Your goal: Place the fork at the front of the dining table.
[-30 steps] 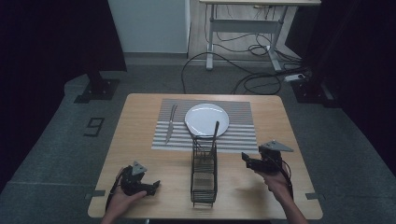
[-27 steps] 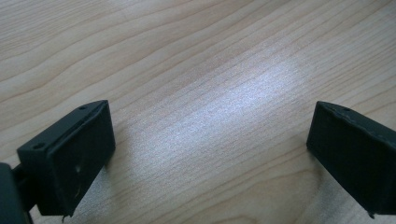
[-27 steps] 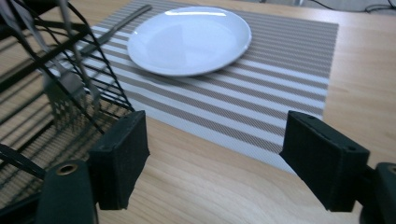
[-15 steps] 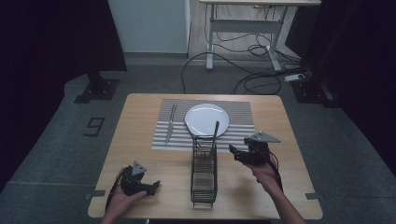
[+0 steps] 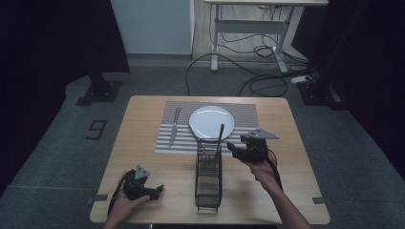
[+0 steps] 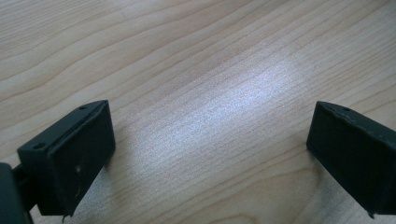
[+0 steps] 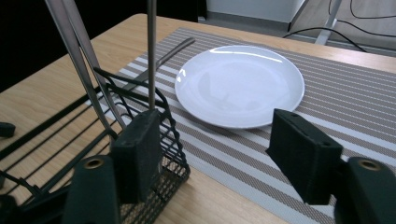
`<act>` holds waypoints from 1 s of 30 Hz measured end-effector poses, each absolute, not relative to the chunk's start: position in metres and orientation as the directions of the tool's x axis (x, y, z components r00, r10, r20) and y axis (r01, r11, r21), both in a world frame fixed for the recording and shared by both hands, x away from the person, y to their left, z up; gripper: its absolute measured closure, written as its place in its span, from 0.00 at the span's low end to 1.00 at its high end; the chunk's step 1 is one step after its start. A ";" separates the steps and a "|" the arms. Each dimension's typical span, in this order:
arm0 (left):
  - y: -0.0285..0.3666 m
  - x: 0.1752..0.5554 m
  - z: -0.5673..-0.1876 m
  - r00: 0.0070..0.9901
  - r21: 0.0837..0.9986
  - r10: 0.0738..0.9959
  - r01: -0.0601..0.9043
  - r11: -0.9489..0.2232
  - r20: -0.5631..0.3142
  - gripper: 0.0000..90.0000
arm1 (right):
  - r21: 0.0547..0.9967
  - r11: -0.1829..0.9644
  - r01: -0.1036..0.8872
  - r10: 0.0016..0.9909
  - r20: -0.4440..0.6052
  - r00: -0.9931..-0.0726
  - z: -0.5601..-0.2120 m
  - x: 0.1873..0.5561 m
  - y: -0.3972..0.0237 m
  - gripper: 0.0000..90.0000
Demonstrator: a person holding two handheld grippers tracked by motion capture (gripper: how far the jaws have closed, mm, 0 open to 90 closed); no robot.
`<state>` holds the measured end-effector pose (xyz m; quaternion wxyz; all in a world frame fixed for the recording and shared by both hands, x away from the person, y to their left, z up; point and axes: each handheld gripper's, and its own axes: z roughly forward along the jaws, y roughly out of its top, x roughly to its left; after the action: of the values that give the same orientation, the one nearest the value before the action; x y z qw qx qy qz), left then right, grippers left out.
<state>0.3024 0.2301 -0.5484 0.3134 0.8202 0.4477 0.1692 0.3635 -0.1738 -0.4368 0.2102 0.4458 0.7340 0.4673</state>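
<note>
A black wire cutlery rack point(image 5: 208, 177) stands on the wooden table point(image 5: 143, 157), with thin metal handles point(image 7: 151, 51) rising from its far end. A white plate point(image 5: 211, 121) lies on a striped placemat point(image 5: 243, 114), and a metal utensil point(image 5: 174, 126) lies left of it. My right gripper point(image 5: 231, 146) hovers beside the rack's far end. Its jaws have just been closing but stand open, with nothing between them point(image 7: 219, 154); the upright handle is just beyond the left jaw. My left gripper point(image 5: 156, 191) rests open over bare wood point(image 6: 205, 154).
The plate point(image 7: 240, 84) and placemat point(image 7: 327, 93) lie straight ahead of the right gripper. Bare wood lies to either side of the rack. Beyond the table are a desk frame point(image 5: 248, 28) and cables point(image 5: 258, 71) on the floor.
The right gripper has moved left and away from the person, rising a little, up to the rack's far end. Its jaws have narrowed. The left gripper has stayed put.
</note>
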 end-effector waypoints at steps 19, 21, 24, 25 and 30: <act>0.230 0.302 -0.548 0.543 0.665 0.840 0.628 -0.404 -0.003 0.01 | 0.888 0.171 0.428 0.838 0.097 -0.537 -0.430 0.373 -0.150 0.53; 0.230 0.302 -0.548 0.544 0.665 0.839 0.628 -0.404 -0.003 0.01 | 0.888 0.169 0.427 0.837 0.099 -0.538 -0.430 0.375 -0.148 0.54; 0.230 0.302 -0.548 0.545 0.664 0.839 0.629 -0.406 -0.003 0.01 | 0.890 0.169 0.422 0.836 0.097 -0.540 -0.430 0.376 -0.144 0.56; 0.230 0.302 -0.548 0.545 0.664 0.838 0.628 -0.406 -0.003 0.01 | 0.891 0.170 0.421 0.836 0.096 -0.541 -0.429 0.376 -0.143 0.56; 0.231 0.302 -0.548 0.546 0.664 0.838 0.628 -0.406 -0.004 0.01 | 0.894 0.173 0.413 0.836 0.089 -0.541 -0.428 0.379 -0.137 0.60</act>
<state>0.3022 0.2305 -0.5482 0.3129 0.8216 0.4459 0.1677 0.3789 -0.1367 -0.4283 0.2192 0.4257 0.7337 0.4820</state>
